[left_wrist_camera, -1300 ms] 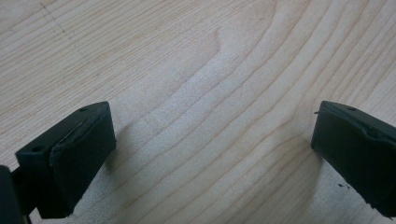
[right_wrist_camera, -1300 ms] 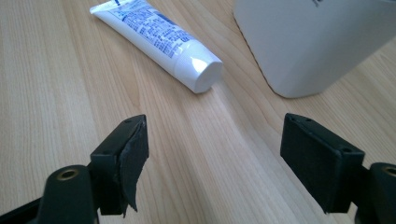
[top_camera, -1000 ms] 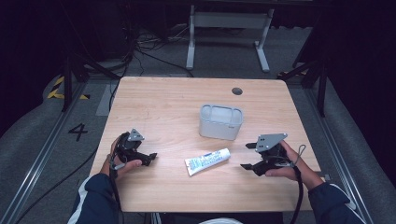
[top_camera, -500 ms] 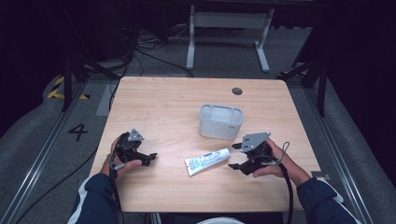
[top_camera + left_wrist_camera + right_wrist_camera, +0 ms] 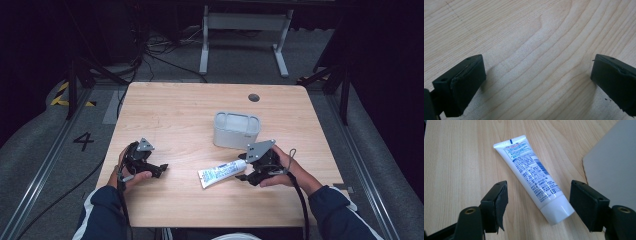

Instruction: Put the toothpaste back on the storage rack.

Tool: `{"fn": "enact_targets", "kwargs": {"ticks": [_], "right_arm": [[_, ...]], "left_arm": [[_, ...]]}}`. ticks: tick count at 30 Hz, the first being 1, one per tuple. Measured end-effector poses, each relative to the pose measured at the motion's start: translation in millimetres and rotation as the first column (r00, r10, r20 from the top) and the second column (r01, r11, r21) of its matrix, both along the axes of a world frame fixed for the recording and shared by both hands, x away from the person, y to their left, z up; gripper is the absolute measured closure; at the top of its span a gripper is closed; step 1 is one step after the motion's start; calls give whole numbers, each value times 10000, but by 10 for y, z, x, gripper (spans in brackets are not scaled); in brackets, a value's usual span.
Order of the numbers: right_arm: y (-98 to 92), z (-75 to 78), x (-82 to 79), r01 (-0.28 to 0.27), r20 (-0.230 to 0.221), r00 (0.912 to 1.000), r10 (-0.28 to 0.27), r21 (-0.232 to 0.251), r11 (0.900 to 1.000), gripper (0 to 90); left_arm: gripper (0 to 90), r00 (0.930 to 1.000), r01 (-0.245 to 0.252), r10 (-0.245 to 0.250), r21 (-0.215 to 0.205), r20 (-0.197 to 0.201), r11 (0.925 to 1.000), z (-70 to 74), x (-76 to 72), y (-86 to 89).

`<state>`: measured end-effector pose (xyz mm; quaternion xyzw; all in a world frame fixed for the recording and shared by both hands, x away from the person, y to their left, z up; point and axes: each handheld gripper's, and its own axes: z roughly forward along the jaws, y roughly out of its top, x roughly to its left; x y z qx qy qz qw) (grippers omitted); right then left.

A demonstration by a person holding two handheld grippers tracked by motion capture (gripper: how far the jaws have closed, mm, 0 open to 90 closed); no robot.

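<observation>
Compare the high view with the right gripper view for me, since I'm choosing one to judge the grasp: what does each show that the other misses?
High view alone: the left gripper open over bare wood, and the whole table.

Right gripper view alone: the tube's printed label, and the gaps between its cap end and the jaws.

Both: the tube, the grey container beside it, and the right gripper, jaws just closing, not yet touching.

A white tube (image 5: 221, 173) with blue print and a white cap lies flat on the wooden table (image 5: 170, 115), slanted, its cap end toward the person's right and its flat crimped end toward the left. It sits just in front of a grey container (image 5: 236, 130), capped and not squeezed.
</observation>
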<state>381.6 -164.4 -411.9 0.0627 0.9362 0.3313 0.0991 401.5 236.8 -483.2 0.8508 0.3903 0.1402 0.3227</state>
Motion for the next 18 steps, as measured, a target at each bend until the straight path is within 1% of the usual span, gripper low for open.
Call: {"fn": "enact_targets", "kwargs": {"ticks": [3, 5, 6, 7, 12, 14, 16, 18], "right_arm": [[87, -27, 9, -263, -97, 9996, 261, -210, 9994, 315], [120, -40, 13, -333, -165, 9993, 329, -227, 9992, 313], [161, -55, 17, -426, -215, 9989, 419, -344, 9985, 305], [233, -81, 18, -570, -207, 9982, 559, -540, 9969, 302], [373, -126, 25, -830, -227, 9964, 813, -861, 9928, 297], [426, -153, 40, -912, -149, 9958, 901, -1087, 9899, 293], [445, -167, 43, -869, -165, 9962, 855, -1130, 9898, 294], [485, -194, 69, -930, -293, 9955, 903, -1108, 9895, 294]], "left_arm": [[1, 10000, 2, -2, 2, -1, 10000, 0, 0, 0], [1, 10000, -5, 5, -14, 14, 10000, -2, 0, 0], [1, 10000, -3, 3, -1, 1, 10000, 0, 0, 0], [1, 10000, 2, -2, 4, 0, 10000, 0, 0, 0], [1, 10000, 16, -16, 19, 17, 10000, 1, 1, 1], [1, 10000, -1, 1, -1, 3, 10000, 0, 0, 0], [1, 10000, 7, -7, 5, 7, 10000, 0, 1, 0], [1, 10000, -1, 1, 1, -1, 10000, 0, 0, 0]]}}
